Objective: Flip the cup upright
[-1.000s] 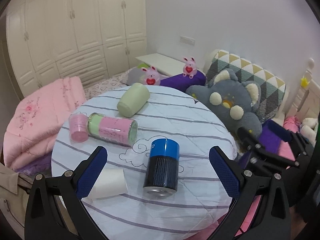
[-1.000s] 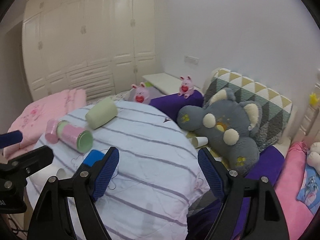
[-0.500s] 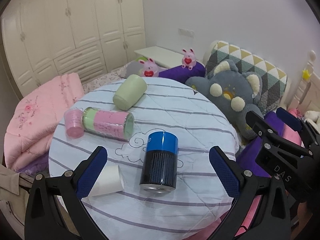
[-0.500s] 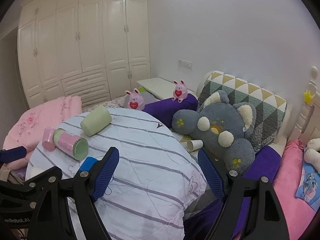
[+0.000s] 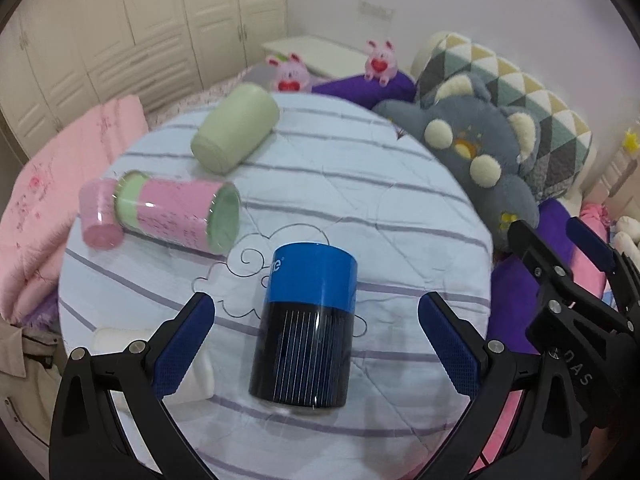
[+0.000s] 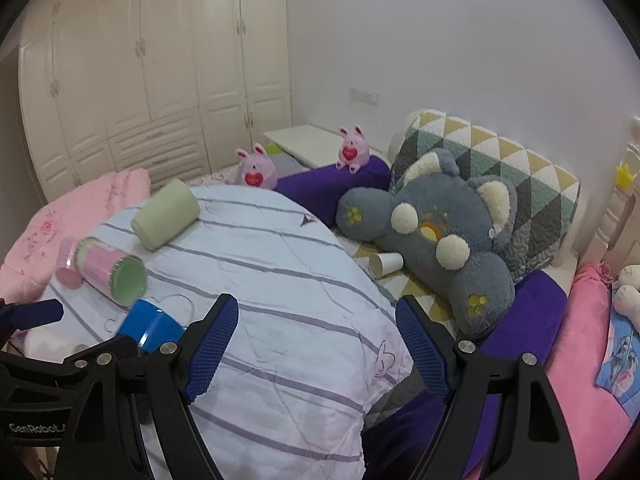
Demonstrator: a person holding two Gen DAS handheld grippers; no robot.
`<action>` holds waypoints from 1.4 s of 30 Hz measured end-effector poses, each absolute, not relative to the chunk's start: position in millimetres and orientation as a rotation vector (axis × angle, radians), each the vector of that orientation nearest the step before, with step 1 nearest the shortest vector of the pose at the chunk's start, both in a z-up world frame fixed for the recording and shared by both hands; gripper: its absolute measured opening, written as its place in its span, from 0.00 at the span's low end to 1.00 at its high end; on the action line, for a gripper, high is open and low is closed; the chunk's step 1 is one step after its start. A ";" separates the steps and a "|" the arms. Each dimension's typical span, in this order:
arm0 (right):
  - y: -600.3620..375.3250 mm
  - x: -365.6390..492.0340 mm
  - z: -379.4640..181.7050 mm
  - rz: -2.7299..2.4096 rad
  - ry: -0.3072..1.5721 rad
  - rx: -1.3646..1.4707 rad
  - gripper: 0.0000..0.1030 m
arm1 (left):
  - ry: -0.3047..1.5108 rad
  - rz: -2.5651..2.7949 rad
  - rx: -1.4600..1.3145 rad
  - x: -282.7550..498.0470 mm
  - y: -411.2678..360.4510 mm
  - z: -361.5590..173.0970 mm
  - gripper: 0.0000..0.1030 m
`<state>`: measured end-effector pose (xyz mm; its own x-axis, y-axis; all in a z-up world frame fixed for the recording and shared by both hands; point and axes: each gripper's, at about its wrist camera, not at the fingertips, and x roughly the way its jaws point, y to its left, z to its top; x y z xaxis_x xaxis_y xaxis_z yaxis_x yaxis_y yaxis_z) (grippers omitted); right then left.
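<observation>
A blue-and-black cup [image 5: 306,326] lies on its side on the round striped table [image 5: 360,184], its blue end pointing away from me. My left gripper [image 5: 316,344] is open, its blue pads either side of the cup and apart from it. In the right wrist view the cup's blue end [image 6: 150,330] shows at lower left, partly hidden by the left gripper. My right gripper [image 6: 316,354] is open and empty over the table's right edge.
A green cup [image 5: 234,132], a pink-and-green clear cup [image 5: 176,212] and a small pink cup [image 5: 98,216] lie tipped on the table. A white cup [image 5: 120,340] lies behind the left finger. A grey plush [image 6: 432,236], pillows and a paper cup [image 6: 386,263] lie on the bed.
My left gripper has moved forward and closer to the blue-and-black cup, which now sits between its open pads. My right gripper has drifted a little up and back.
</observation>
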<state>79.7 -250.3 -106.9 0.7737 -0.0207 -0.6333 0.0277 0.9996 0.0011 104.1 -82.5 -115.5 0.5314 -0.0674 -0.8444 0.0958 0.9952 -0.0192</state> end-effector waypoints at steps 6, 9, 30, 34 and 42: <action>-253.9 99.5 -121.6 -0.024 0.734 0.017 0.80 | 1.128 -0.067 0.047 134.7 -84.5 -148.0 1.00; -252.9 107.6 -127.5 -0.018 0.755 0.019 0.80 | 1.174 -0.060 0.066 144.2 -86.4 -161.6 1.00; -249.9 124.4 -142.6 0.008 0.812 0.022 0.80 | 1.173 -0.083 0.067 156.7 -82.4 -164.2 0.67; -244.5 122.0 -142.2 0.029 0.811 0.018 0.80 | 1.094 -0.078 0.041 154.2 -75.5 -149.0 0.67; -232.4 116.7 -143.8 0.085 0.824 0.022 0.80 | 0.925 0.018 -0.008 155.7 -59.9 -126.5 0.66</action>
<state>116.7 -232.4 -143.8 0.6763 0.0842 -0.7318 -0.0672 0.9964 0.0526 155.7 -59.9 -126.5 0.6018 0.0121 -0.7985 -0.0186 0.9998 0.0012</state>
